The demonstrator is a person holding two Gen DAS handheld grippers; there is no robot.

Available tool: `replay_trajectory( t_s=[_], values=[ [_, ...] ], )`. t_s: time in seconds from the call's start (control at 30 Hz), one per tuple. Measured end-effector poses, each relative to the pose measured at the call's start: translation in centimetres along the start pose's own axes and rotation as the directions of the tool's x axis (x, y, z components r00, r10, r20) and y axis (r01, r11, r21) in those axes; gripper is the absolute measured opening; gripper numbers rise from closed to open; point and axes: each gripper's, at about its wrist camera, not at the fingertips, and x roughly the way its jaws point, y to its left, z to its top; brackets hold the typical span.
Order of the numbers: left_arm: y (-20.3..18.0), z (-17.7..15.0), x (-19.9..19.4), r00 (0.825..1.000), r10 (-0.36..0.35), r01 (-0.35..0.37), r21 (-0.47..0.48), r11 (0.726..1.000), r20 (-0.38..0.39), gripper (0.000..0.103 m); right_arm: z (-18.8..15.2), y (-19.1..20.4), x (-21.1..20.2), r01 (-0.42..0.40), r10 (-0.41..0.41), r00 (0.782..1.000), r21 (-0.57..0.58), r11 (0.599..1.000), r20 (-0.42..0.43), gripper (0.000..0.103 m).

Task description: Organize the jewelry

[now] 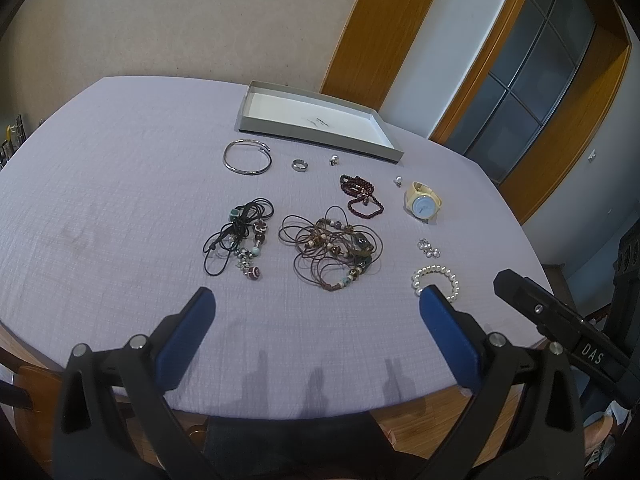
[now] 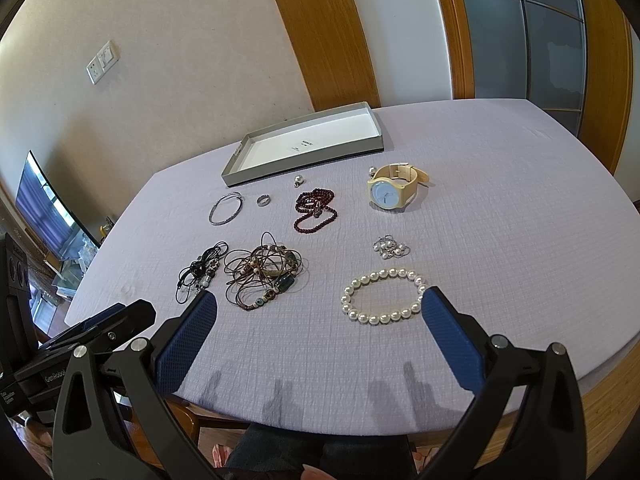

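The left tool [image 1: 316, 300] hangs over the near edge of the surface [image 1: 120, 200], its blue-padded fingers [image 1: 188, 336] spread wide and holding nothing. The right tool [image 2: 320, 300] is posed the same way beside it, fingers wide apart and empty, one fingertip seen just beside the pearl bracelet [image 2: 382, 296], with no contact visible. Both tools point forward and downward across the lilac cloth, and their shadows fall on its near edge.

Nearest on the cloth lies the pearl bracelet, a closed ring of white beads. Just beyond it sits a small cluster of silver earrings [image 2: 390, 247]. To the left lie two tangles well apart from the pearls: a brown cord necklace with beads [image 2: 262, 272] and, beside it, a black cord necklace [image 2: 200, 270]. Farther back are a dark red bead strand [image 2: 316, 210], a cream wristwatch with a pale blue dial [image 2: 392, 190], a silver bangle [image 2: 226, 208], a silver ring [image 2: 263, 200] and two small silver pieces, one of them [image 2: 298, 180] near the tray.

At the far edge rests a shallow grey tray [image 2: 240, 172] with a white floor.

Behind the surface stand a beige wall [image 2: 160, 60] with a switch plate [image 2: 102, 62], wooden door frames [image 2: 320, 32] and frosted glass panes [image 2: 520, 40]. A television [image 2: 48, 204] is visible at far left.
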Motion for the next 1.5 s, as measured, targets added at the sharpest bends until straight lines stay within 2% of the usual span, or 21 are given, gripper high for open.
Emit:
replay_trajectory(
  t_s=[0.37, 0.67, 0.87, 1.1, 1.23, 1.4, 1.5],
  values=[
    [0.1, 0.1, 0.2, 1.0, 0.005, -0.005, -0.001, 1.0, -0.007, 0.101, -0.1, 0.2, 0.2, 0.001, -0.001, 1.0, 0.0, 1.0, -0.002, 0.102],
    [1.1, 1.6, 1.8, 0.999, 0.03, -0.03, 0.012, 0.999, -0.02, 0.101, 0.9, -0.2, 1.9, 0.019, -0.019, 1.0, 0.003, 1.0, -0.016, 0.102],
    [1.9, 3.6, 3.5, 0.997, 0.079, -0.078, 0.039, 0.996, -0.025, 0.101, 2.1, -0.6, 4.1, 0.053, -0.052, 0.998, 0.003, 0.999, -0.038, 0.102],
    [3.5, 6.4, 6.9, 0.985, 0.164, -0.161, 0.067, 0.985, -0.05, 0.101, 3.8, -1.3, 6.9, 0.092, -0.092, 0.993, -0.008, 0.996, -0.067, 0.102],
    [4.5, 8.2, 8.8, 0.983, 0.174, -0.17, 0.073, 0.983, -0.058, 0.1, 5.1, -1.9, 8.2, 0.1, -0.1, 0.992, -0.005, 0.995, -0.073, 0.102],
    [5.5, 10.6, 11.0, 0.972, 0.229, -0.223, 0.1, 0.97, -0.048, 0.098, 6.5, -3.0, 10.2, 0.127, -0.127, 0.989, -0.01, 0.992, -0.076, 0.101],
    [5.9, 11.8, 12.5, 0.971, 0.231, -0.222, 0.124, 0.967, -0.06, 0.098, 7.2, -3.5, 11.5, 0.13, -0.13, 0.988, -0.014, 0.991, -0.086, 0.101]
  ],
)
